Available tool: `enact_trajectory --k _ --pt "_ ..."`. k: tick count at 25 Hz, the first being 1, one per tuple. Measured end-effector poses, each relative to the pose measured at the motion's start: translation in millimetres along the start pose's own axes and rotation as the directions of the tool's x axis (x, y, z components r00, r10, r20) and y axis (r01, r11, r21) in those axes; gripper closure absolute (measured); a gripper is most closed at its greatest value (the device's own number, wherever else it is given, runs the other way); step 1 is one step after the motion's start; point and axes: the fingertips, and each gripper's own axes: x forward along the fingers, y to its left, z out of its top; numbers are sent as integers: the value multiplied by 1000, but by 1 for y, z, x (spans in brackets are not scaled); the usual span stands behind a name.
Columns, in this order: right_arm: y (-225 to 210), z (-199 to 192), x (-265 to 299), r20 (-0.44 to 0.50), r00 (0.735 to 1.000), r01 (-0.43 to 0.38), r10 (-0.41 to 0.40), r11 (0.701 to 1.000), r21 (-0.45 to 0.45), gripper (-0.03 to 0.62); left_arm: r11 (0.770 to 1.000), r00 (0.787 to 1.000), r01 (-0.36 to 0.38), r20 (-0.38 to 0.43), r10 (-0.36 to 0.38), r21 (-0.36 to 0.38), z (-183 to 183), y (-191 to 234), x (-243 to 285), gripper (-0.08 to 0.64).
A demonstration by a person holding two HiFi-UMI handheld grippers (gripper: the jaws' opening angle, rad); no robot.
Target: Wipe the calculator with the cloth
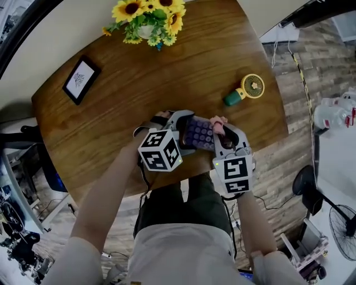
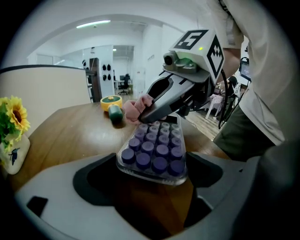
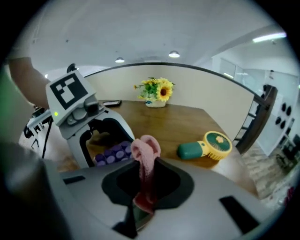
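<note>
Two hand-held grippers are seen close together over the near edge of a brown wooden table (image 1: 139,94). At the far left of the table a small black-framed picture (image 1: 81,79) is laid flat. To its right, at the far edge, a small white vase (image 1: 146,32) is stood, and a bunch of yellow sunflowers (image 1: 149,12) with green leaves is held in it; nothing else can be made out inside.

Nearer, left of centre, the left gripper (image 2: 151,174) is held with its jaws set moderately apart and closed on the two long sides of a clear-cased calculator with round purple keys (image 2: 154,149). The calculator is gripped at its left end and is tilted, its right end reaching towards the right gripper (image 3: 143,190). It is thus found between the two grippers, just inside the table's near edge; whether it touches the wood cannot be told.

The right gripper's jaws are drawn narrow and clamped on a small pink cloth (image 3: 145,157), which is bunched and stands up out of the jaw tips. The bunched cloth is laid against the calculator's right end.

Further right and farther back, well apart from the grippers, a yellow and green hand-held fan (image 1: 245,90) is laid on its side on the table.
</note>
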Motion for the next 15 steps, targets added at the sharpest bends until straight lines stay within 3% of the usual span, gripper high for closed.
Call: enact_trajectory --k 4,10,15 --pt "21 -7 -8 -1 998 -68 68 996 -55 543 1000 1000 0 2 0 -1 0 0 0 84" --pt "46 -28 -27 -46 989 -137 139 990 42 545 1000 1000 -3 5 3 -7 0 1 -1 87" --pt "55 -45 -42 -78 976 -197 205 976 95 546 1000 1000 2 10 -2 -6 0 4 -3 150"
